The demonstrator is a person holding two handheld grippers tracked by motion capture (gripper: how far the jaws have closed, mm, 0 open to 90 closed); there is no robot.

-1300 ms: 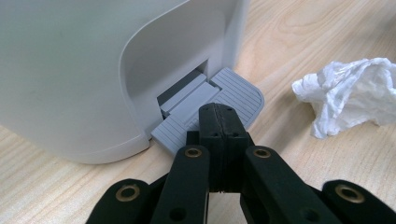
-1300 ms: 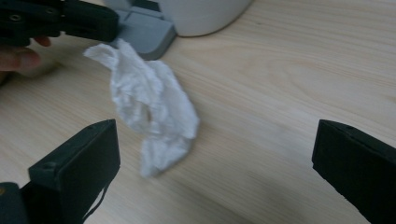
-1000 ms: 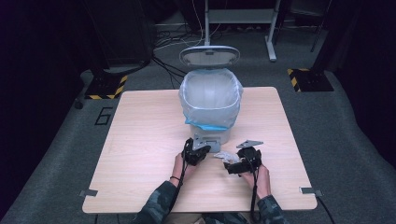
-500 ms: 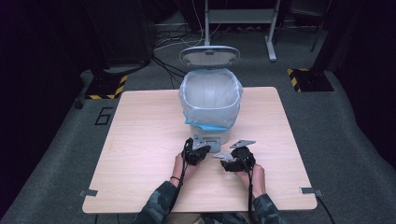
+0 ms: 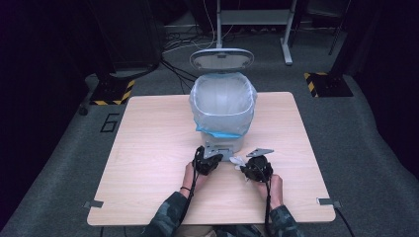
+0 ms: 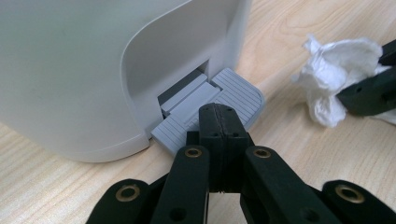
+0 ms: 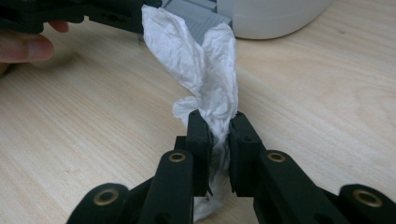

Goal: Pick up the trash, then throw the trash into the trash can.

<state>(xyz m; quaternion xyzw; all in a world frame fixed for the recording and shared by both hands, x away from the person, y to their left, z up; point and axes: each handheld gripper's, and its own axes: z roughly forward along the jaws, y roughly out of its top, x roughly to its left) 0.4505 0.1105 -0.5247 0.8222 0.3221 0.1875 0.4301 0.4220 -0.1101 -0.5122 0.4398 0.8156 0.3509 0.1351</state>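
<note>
A white pedal bin [image 5: 223,108] lined with a clear bag stands mid-table with its lid [image 5: 222,59] raised. My left gripper [image 6: 218,114] is shut, its jaw tips pressing down on the bin's grey foot pedal [image 6: 236,91]. My right gripper [image 7: 215,123] is shut on a crumpled white tissue [image 7: 208,70], held just off the table to the right of the pedal. In the high view the left gripper [image 5: 207,160] and right gripper [image 5: 254,167] sit side by side in front of the bin, the tissue [image 5: 236,161] between them.
The wooden table [image 5: 148,148] has bare space left and right of the bin. A person's hands and camouflage sleeves [image 5: 168,217] come in from the front edge. Cables and a metal stand [image 5: 252,19] are on the floor behind.
The right gripper has shifted slightly left toward the bin with the tissue. The left gripper has stayed on the pedal.
</note>
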